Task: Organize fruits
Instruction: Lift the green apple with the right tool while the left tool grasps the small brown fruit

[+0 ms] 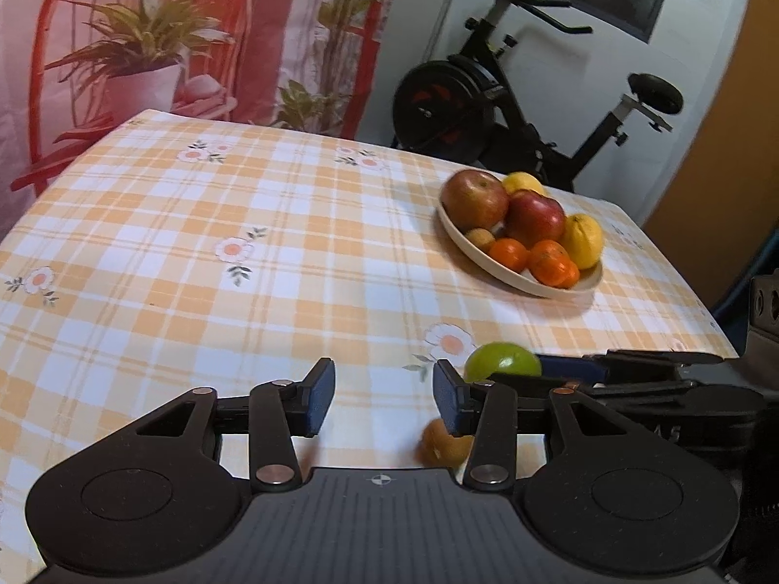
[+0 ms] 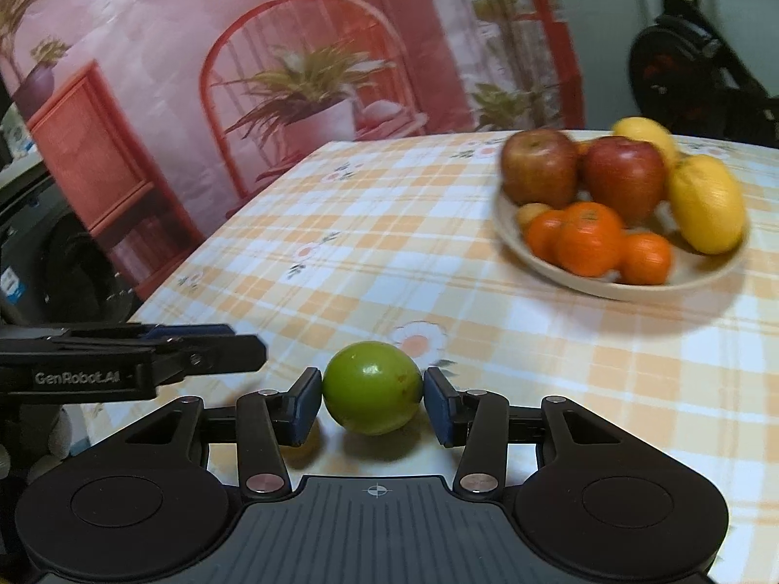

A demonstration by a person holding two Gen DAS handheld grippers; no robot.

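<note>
Green fruit [image 2: 372, 387]: a round lime-green one, between the blue pads of the right gripper [image 2: 372, 401], above the checked tablecloth [image 2: 341, 263]; nearer the camera than the bowl [image 2: 633, 287] and to its left.
Right gripper jaws: pinching the green fruit, one pad [image 2: 306, 404] on its left flank, the other on its right; the fruit fills the whole gap.
Left gripper [image 1: 384, 401] jaws: spread apart, nothing between the pads, only cloth showing in the gap.
Small brown fruit [image 1: 440, 445]: blurred, below and just outside the left gripper's right-hand pad [image 1: 445, 401], not between the jaws.
Green fruit from the left wrist [image 1: 501, 362]: just beyond that same pad, on the side toward the bowl [image 1: 526, 282].
Bowl contents: two red apples [image 1: 474, 197], two lemons [image 1: 582, 238], three oranges [image 1: 547, 260], and one small tan fruit [image 1: 479, 238].
Grippers to each other: side by side, near the cloth's front edge, well short of the bowl.
</note>
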